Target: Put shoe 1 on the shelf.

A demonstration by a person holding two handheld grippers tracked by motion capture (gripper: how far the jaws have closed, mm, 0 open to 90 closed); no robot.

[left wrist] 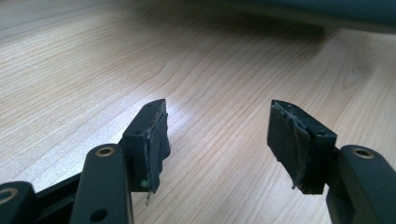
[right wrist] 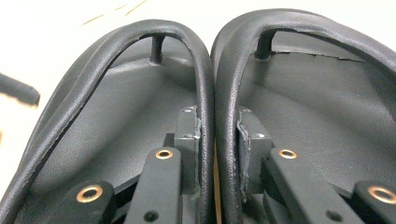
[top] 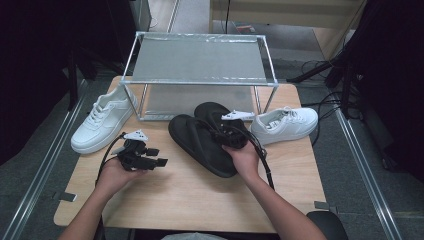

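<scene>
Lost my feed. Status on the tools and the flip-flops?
Right tool shut on both flip-flops' inner straps. Left tool open over table. Nothing in the way.

A pair of black flip-flops (top: 202, 137) lies on the table (top: 190, 197) before a metal rack (top: 200, 60), with the right gripper (top: 231, 134) set on their straps. A white sneaker (top: 102, 125) lies at the left, another sneaker (top: 285, 125) at the right. The left gripper (top: 150, 157) rests near the left sneaker, its fingers apart and holding nothing.
</scene>
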